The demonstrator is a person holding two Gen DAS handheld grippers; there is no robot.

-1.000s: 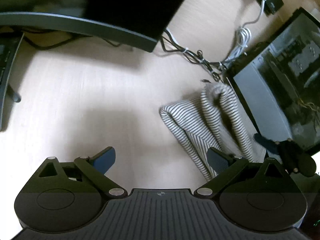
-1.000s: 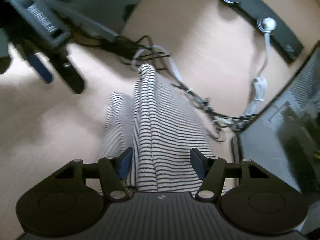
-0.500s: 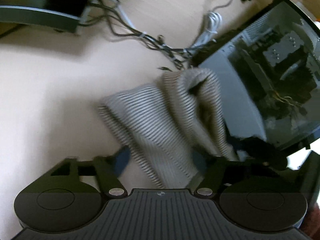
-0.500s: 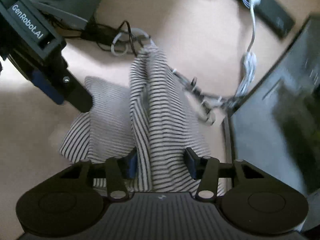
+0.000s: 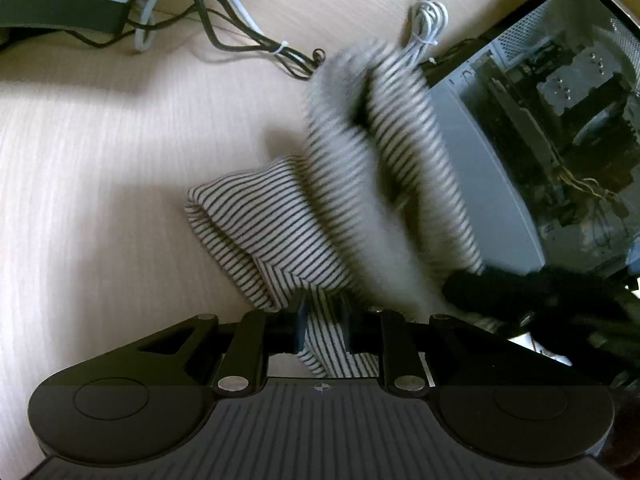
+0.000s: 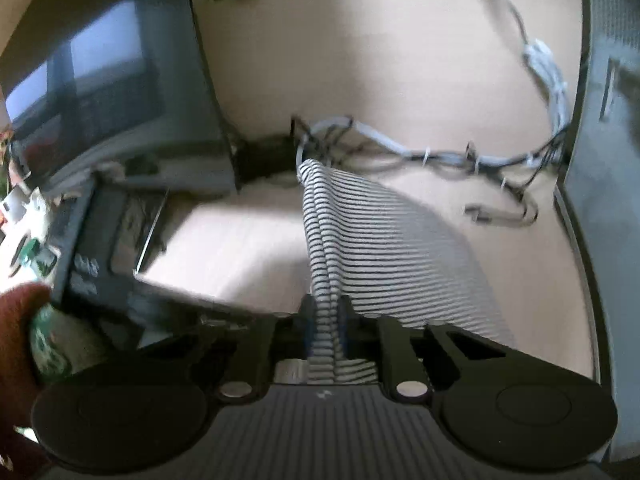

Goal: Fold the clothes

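Both the left tool (image 5: pixel 323 326) and right tool (image 6: pixel 325 326) clench the black-and-white striped knit garment (image 6: pixel 384 248), its long axis stretching away toward the far cables (image 6: pixel 440 156) over the pale wooden worktop (image 5: pixel 120 160)

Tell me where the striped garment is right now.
The striped garment is clamped in both tools, left tool and right tool, hanging over the wooden desk beside the computer case, in front of the cable bundle.
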